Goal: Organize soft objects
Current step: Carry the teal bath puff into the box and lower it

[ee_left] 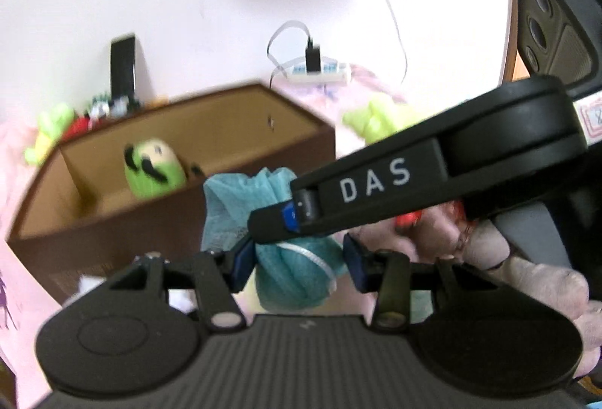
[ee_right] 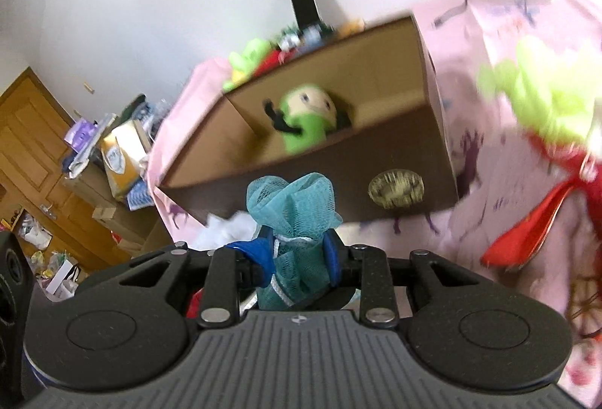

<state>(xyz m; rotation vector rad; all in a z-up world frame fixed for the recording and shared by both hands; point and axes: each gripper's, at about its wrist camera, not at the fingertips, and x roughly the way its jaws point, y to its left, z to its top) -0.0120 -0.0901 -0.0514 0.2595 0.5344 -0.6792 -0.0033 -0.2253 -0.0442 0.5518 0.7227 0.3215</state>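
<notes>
Two grippers meet on one teal mesh pouf (ee_right: 291, 221), held up in front of a brown cardboard box (ee_left: 240, 206). On the far left of the right wrist view a wooden door (ee_right: 26, 130) and a heap of clutter show. Next comes the box on a pink sheet (ee_right: 500, 160), with a green plush doll (ee_right: 306, 123) leaning inside against its back wall. In the left wrist view the left gripper (ee_left: 297, 264) has its blue pads either side of the pouf's lower bulge — the left pad touches the mesh, the right pad stands just clear. The right gripper (ee_right: 299, 253) reaches in from the right, its pads squeezed onto the pouf's cinched neck. Further right lie a lime-green plush (ee_right: 545, 96) and a red cloth item (ee_right: 526, 232), both blurred.
</notes>
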